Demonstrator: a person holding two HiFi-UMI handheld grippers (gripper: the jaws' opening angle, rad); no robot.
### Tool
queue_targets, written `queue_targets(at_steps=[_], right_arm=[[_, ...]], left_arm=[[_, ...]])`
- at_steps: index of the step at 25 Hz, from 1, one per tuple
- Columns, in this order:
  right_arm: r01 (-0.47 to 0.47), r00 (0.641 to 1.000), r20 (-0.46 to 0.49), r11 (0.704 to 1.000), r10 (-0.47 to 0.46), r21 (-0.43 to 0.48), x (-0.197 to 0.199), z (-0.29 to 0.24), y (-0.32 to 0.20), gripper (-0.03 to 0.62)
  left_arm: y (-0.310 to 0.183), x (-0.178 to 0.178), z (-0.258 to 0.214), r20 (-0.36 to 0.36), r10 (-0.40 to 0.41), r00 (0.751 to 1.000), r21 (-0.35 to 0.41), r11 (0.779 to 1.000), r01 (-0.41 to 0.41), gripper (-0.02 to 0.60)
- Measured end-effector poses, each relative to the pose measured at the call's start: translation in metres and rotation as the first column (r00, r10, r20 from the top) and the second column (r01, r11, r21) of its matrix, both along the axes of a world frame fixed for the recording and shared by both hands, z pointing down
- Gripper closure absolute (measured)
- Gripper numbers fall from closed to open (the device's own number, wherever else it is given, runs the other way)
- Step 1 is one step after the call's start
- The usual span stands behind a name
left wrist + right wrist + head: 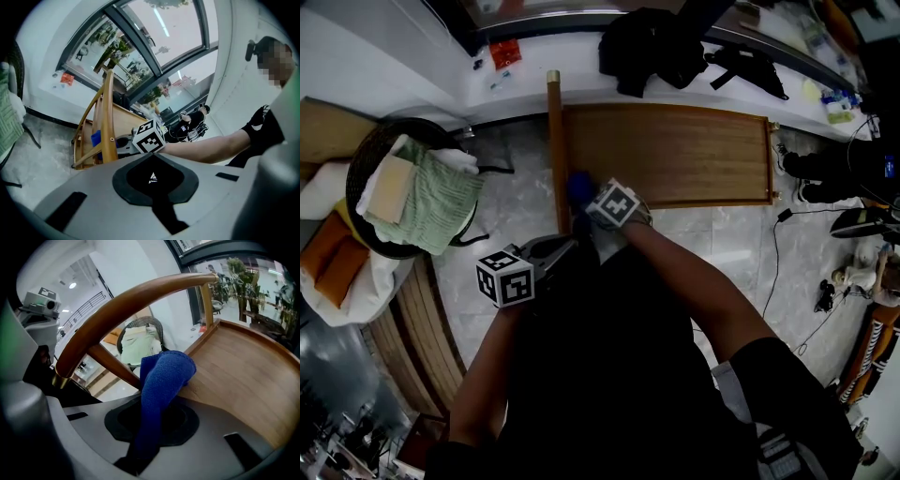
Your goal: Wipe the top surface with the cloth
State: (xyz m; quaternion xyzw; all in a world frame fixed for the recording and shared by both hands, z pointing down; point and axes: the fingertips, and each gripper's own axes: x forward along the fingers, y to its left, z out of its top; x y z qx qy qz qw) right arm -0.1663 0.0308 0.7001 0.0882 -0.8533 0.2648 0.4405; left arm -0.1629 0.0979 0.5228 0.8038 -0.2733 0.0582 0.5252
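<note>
The right claw is clamping the blue terry cloth, its folded end touching the near-left corner of the rimmed brown wooden surface (just beside the curved wooden rail). The left claw is hovering nearer, jaws together on nothing.

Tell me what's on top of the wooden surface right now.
Only the blue cloth, pinched in the right gripper, rests on the wooden surface, near its curved handle. The remaining wood shows bare. The patch under the cloth and gripper is covered.
</note>
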Motion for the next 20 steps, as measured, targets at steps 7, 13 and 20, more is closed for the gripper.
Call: queue_targets(at_steps=[7, 13, 20], right_arm=[[-0.004, 0.999, -0.033, 1.0, 0.004, -0.008, 0.032, 0.002, -0.005, 0.522], [-0.062, 0.998, -0.013, 0.997, 0.062, -0.04, 0.077, 0.001, -0.013, 0.523], [-0.121, 0.992, -0.047, 0.992, 0.118, -0.046, 0.161, 0.002, -0.026, 0.523]], left_arm=[[-0.004, 0.031, -0.004, -0.007, 0.047, 0.999, 0.006, 0.999, -0.047, 0.572], [-0.013, 0.066, -0.004, 0.019, 0.098, 0.995, 0.024, 0.995, -0.099, 0.572], [-0.02, 0.126, -0.003, 0.031, 0.152, 0.988, 0.018, 0.988, -0.153, 0.572]])
